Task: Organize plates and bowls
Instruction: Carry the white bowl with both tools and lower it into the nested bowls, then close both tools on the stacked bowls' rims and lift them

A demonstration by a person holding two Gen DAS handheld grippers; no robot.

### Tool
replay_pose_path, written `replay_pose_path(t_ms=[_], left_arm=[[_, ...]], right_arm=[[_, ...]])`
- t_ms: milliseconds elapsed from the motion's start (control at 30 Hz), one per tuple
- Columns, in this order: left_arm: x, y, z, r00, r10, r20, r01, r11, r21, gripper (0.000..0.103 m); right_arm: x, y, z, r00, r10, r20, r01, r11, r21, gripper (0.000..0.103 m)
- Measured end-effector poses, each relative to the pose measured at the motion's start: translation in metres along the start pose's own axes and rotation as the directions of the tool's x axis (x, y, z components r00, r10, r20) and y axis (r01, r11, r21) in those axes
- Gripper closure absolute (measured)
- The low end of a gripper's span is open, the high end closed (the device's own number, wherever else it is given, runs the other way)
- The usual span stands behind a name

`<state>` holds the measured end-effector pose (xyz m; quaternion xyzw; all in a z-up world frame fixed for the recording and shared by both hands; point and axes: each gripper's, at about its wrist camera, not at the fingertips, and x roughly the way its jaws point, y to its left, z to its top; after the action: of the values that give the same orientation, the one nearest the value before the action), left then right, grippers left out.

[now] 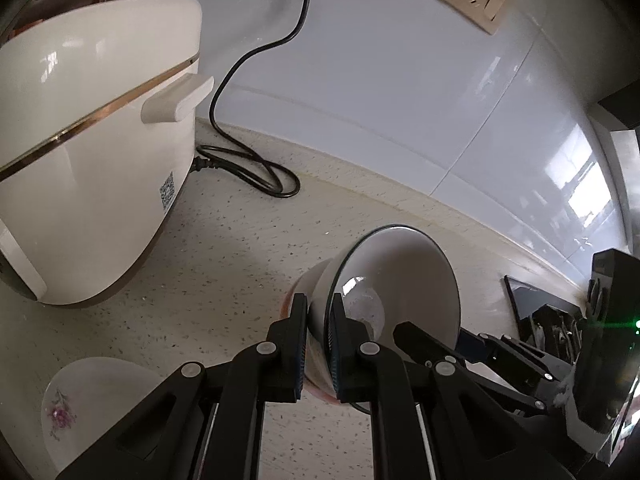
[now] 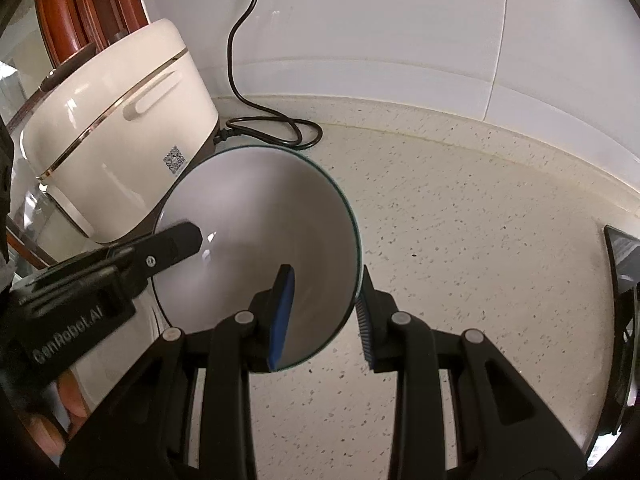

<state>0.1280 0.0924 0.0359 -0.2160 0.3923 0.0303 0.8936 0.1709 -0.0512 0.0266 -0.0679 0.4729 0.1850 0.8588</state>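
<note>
Plainly white bowl [image 2: 256,240], thin dark rim, glossy inside, tilted.

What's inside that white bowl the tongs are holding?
The white bowl looks empty: bare glossy inside, apart from one finger of each tongs, left tongs and right tongs, over its rim. Those fingers hide small patches.

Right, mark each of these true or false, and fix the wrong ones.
1. The left claw clamps the wall of the dark-rimmed bowl. True.
2. That bowl is full of rice. False: it is empty.
3. The rice cooker is black. False: it is cream with a gold band.
4. A flower-patterned dish sits on the counter. True.
5. The right claw straddles the bowl's rim, one finger inside. True.
</note>
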Motion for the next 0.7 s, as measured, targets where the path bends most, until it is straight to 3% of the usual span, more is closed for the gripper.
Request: replay_pose_path(t_ms=[333, 467, 533, 633, 667, 700], left_arm=[[0.01, -0.003, -0.004, 0.998, 0.065, 0.007, -0.065, 0.996, 0.053, 0.09], [0.01, -0.004, -0.005, 0.997, 0.073, 0.006, -0.074, 0.995, 0.065, 0.09], [0.01, -0.003, -0.004, 0.997, 0.073, 0.004, -0.073, 0.995, 0.062, 0.088], [0.011, 0.0, -0.004, 0.997, 0.076, -0.01, -0.076, 0.996, 0.046, 0.073], [0.011, 0.001, -0.004, 0.997, 0.077, -0.01, -0.076, 0.996, 0.041, 0.06], [0.01, 0.003, -0.004, 0.997, 0.075, -0.007, -0.075, 0.997, 0.034, 0.055]], right_arm=[[-0.009, 0.002, -0.003, 0.995, -0.087, 0.044, 0.089, 0.995, -0.051, 0.068], [-0.01, 0.001, -0.004, 0.995, -0.091, 0.05, 0.093, 0.994, -0.051, 0.052], [-0.01, -0.001, -0.006, 0.994, -0.099, 0.049, 0.101, 0.994, -0.048, 0.049], [-0.009, -0.004, -0.006, 0.994, -0.1, 0.048, 0.102, 0.994, -0.035, 0.041], [-0.008, -0.005, -0.006, 0.994, -0.101, 0.048, 0.102, 0.994, -0.033, 0.04], [-0.008, -0.005, -0.006, 0.993, -0.105, 0.047, 0.106, 0.994, -0.032, 0.04]])
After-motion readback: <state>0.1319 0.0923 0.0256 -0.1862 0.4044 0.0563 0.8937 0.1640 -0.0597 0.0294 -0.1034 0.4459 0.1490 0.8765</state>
